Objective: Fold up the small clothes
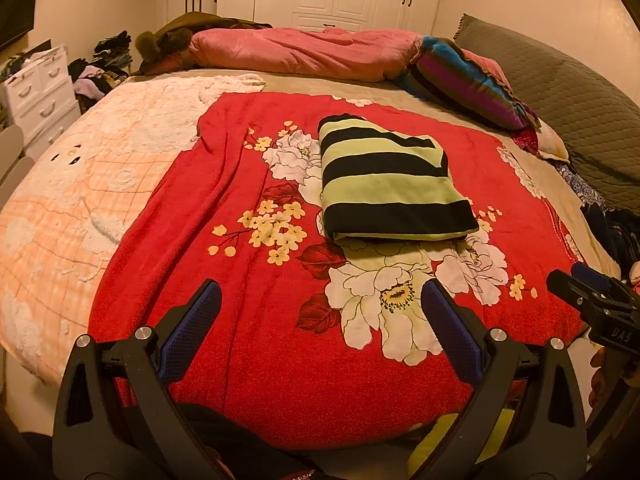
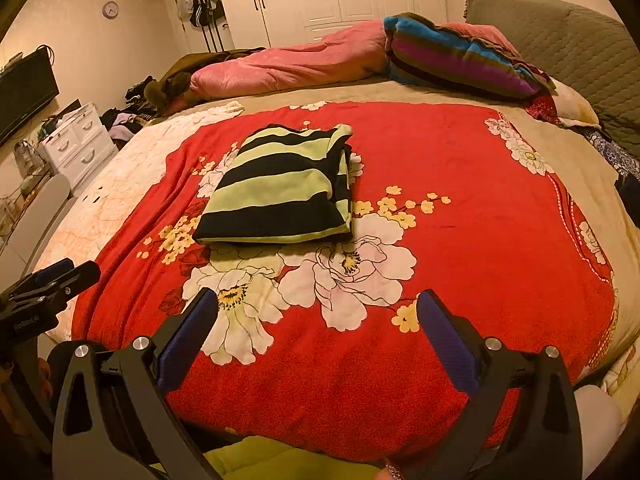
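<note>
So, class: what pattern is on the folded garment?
The garment has wide black and pale green stripes, clearest in the left wrist view.

Both wrist views face across the bed (image 1: 120, 184), sharing the striped garment (image 1: 388, 184)

Wide open red floral blanket (image 1: 280, 360) lies between both spread grippers and the folded striped garment (image 1: 390, 184), nothing blocking a straight approach, while the pink quilt (image 1: 304, 50) and striped pillow (image 1: 464, 76) crowd the far edge.
</note>
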Tool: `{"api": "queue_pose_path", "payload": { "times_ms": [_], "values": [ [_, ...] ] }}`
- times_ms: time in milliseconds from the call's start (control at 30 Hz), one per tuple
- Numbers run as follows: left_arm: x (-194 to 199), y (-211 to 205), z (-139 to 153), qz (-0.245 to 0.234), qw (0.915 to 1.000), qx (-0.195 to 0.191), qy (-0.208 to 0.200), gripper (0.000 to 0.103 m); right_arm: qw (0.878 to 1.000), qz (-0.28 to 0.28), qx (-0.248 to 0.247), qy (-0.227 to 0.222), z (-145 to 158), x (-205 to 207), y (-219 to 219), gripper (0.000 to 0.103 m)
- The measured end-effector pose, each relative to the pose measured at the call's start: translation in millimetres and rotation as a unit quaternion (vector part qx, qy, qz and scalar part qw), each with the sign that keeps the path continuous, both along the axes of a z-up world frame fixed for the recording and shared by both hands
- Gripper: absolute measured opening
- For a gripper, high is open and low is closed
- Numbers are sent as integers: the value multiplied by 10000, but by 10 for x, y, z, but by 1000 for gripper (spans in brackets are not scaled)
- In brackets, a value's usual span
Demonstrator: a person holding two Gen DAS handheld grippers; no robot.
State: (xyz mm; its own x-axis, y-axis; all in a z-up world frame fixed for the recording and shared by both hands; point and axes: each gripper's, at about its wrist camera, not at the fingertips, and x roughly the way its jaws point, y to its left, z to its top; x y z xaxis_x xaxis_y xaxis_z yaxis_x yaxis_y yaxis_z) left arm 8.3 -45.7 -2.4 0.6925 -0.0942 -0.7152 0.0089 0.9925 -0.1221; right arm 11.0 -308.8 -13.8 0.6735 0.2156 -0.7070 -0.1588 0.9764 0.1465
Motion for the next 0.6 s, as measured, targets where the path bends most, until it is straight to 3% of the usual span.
{"api": "queue_pose_path", "payload": {
  "times_ms": [600],
  "values": [
    [-5, -2, 4, 8, 10000, 49, 4, 94, 10000, 3, -20, 23, -16, -8, 14, 99]
  ]
}}
